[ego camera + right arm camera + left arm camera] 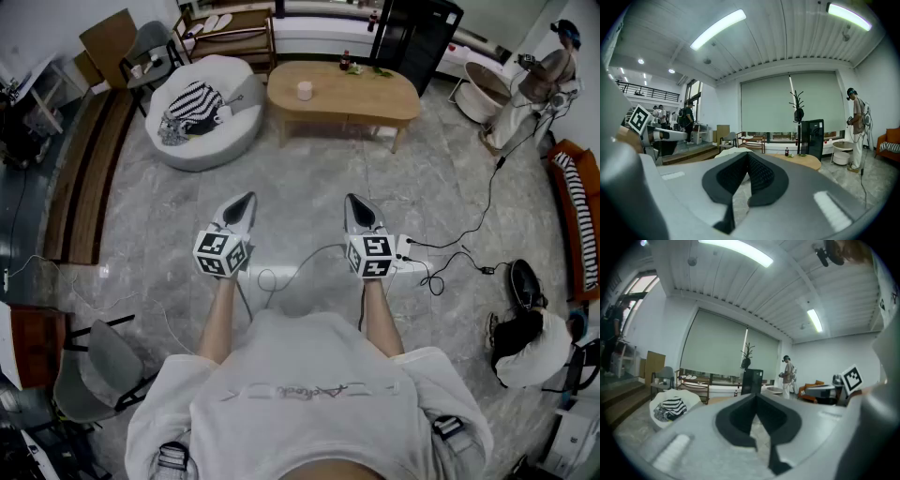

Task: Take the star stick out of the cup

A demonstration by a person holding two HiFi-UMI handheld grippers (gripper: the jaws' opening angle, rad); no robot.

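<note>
Both grippers are held out side by side over the grey marble floor (441, 169), well apart from each other and level.

Left gripper (248, 197): its own view shows the dark pads meeting at the tip, with nothing between them, only floor showing through the slit lower down. It is closed and holds nothing.

Right gripper (352, 199): same finding. The ribbed pads meet at the tip and nothing is clamped.

Ahead of the grippers stands an oval wooden table (375, 98). A small pale cup (305, 90) stands on its left half, well apart from both grippers. Whether the star stick is in it cannot be told, as the cup is too small in the head view. A dark bottle (345, 61) stands at the table's far edge.

Left of the table is a white beanbag seat (225, 131) with a striped cloth (192, 101) lying on it. Black cables (459, 248) trail across the floor to the right of the right gripper.
</note>
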